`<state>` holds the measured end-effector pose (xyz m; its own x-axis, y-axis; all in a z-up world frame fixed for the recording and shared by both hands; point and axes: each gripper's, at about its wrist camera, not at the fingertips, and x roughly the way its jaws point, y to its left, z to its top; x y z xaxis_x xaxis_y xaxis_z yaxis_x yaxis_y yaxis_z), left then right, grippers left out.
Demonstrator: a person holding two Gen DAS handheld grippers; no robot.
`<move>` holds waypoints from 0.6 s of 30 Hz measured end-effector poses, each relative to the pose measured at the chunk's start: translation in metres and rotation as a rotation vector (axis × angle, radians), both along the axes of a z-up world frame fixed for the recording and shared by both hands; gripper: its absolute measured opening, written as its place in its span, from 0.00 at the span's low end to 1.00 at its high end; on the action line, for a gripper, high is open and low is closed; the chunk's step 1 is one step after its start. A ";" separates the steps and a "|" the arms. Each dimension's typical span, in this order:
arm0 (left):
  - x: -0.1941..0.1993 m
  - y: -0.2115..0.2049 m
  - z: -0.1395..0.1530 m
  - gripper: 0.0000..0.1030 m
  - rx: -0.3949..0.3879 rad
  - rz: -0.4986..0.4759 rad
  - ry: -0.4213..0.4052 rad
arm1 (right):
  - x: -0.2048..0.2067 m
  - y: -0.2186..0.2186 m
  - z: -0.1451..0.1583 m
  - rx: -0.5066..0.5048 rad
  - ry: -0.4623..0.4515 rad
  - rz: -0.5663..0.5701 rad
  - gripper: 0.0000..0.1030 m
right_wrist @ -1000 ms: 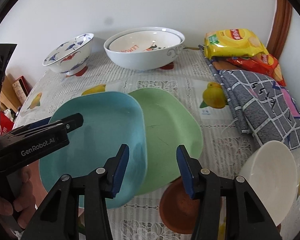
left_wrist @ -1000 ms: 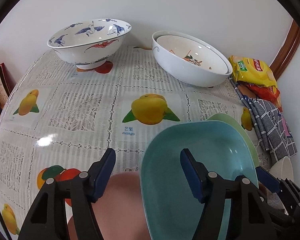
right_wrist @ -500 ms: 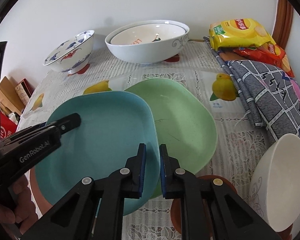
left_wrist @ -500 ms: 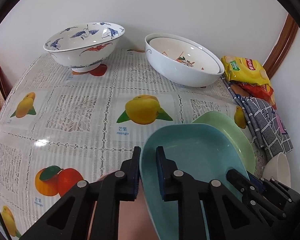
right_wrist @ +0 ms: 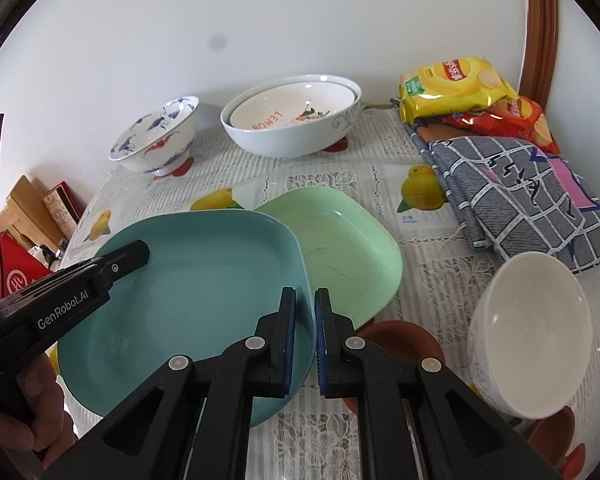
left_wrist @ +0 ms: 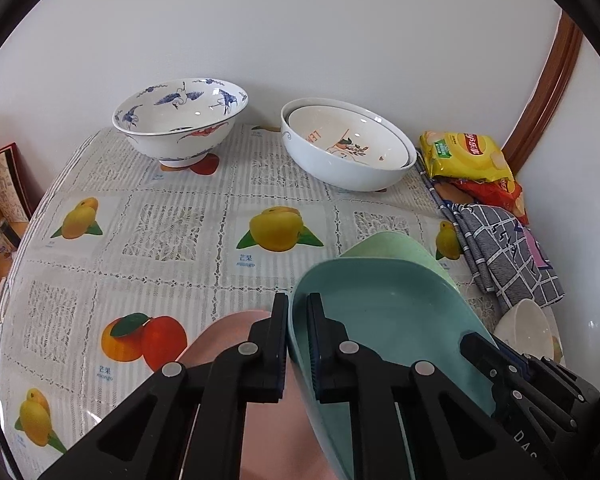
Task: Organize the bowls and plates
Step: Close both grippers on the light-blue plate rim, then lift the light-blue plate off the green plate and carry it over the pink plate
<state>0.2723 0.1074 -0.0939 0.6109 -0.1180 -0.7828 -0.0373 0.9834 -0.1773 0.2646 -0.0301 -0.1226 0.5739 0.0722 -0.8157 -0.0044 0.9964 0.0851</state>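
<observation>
Both the left gripper (left_wrist: pixel 298 340) and right gripper (right_wrist: pixel 305 334) have just clamped opposite rims of the glossy teal squarish plate (right_wrist: pixel 196 300), which now tilts clear of the pale green plate (right_wrist: pixel 344 248) beyond the fingertips, seemingly ready for restacking.

A home — fruit-print tablecloth (left_wrist: pixel 172 240), snack bags (right_wrist: pixel 456 88).

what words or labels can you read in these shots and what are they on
"GenRobot.AI": side of the left gripper, seen from the right wrist.
"LEMON": orange letters inside the inner white bowl.
"mango": under fruit pictures on the tablecloth, with small characters above it too small to read.
Yellow chip bag: red logo, lettering too blurred to read.
"DA...": cut-off letters on the right gripper.
Red item beside the table: white character, unclear.
</observation>
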 end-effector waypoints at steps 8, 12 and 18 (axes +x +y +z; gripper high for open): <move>-0.035 -0.014 0.030 0.09 0.012 -0.006 -0.048 | -0.035 -0.007 0.032 0.005 -0.056 -0.008 0.09; -0.052 -0.020 0.041 0.09 0.009 -0.008 -0.070 | -0.052 -0.012 0.045 0.003 -0.080 -0.011 0.08; -0.074 -0.031 0.052 0.09 0.006 -0.020 -0.093 | -0.075 -0.020 0.061 -0.015 -0.112 -0.024 0.08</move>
<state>0.1978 0.0767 -0.0416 0.6789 -0.1263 -0.7233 -0.0015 0.9848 -0.1734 0.1897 -0.0499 -0.0614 0.6632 0.0453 -0.7471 0.0108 0.9975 0.0701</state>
